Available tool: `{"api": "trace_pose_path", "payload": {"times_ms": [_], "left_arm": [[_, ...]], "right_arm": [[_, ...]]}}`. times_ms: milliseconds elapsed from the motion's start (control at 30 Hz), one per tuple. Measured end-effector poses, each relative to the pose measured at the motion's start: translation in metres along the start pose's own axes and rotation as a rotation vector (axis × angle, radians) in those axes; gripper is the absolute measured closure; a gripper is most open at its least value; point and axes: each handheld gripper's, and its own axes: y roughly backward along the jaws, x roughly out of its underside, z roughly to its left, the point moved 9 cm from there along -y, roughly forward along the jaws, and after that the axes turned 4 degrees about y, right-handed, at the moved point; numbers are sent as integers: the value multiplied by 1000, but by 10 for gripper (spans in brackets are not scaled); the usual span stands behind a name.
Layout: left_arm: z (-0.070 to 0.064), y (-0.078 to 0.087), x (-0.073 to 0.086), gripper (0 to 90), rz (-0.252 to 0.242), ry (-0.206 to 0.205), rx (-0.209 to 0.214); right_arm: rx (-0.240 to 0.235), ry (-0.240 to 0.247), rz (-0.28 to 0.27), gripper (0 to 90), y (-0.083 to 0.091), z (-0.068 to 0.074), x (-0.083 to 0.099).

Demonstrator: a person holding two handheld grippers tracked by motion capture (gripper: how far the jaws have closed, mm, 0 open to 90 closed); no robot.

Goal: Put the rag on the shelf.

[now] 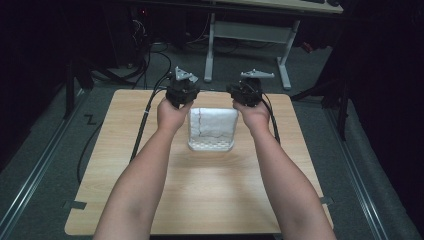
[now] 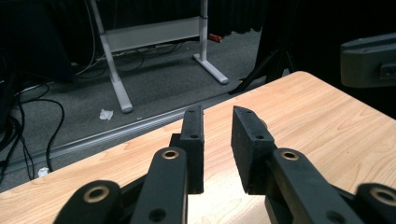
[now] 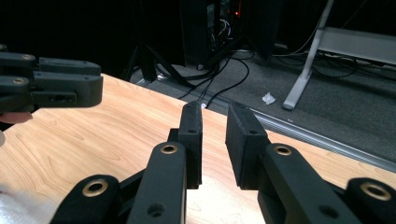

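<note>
A folded cloth point(image 1: 212, 129) lay on the worktop point(image 1: 210, 195) toward its far edge, midway between the side edges. The left gripper point(image 1: 182, 89) was held just left of it, the right gripper point(image 1: 246, 90) just right, both near the far edge.

Bare table point(image 1: 210, 200) is left across the lower frame. At upper centre, the passage between the left gripper point(image 1: 182, 90) and right gripper point(image 1: 246, 91) is blocked by the white cloth point(image 1: 212, 129).
</note>
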Motion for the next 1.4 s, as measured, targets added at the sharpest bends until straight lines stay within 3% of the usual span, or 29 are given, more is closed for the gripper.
{"api": "trace_pose_path", "payload": {"times_ms": [267,467,700,800,1133,1167,1400], "left_arm": [[0,12,-2,734,-10,-8,2],[-5,27,-5,730,-31,-23,2],[-6,44,-2,713,-37,-10,0],[-8,51,1,711,-54,25,25],[-12,71,9,685,-67,34,45],[-14,78,10,682,-83,21,45],[-21,99,21,644,-97,29,76]], "right_arm": [[-5,26,1,765,6,4,-1],[-14,51,-19,748,16,15,-6],[-13,75,-32,722,27,28,-7],[-8,89,-35,714,32,31,-5],[-17,106,-64,666,49,42,4],[-15,113,-75,654,55,44,6],[-14,131,-104,616,76,49,14]]}}
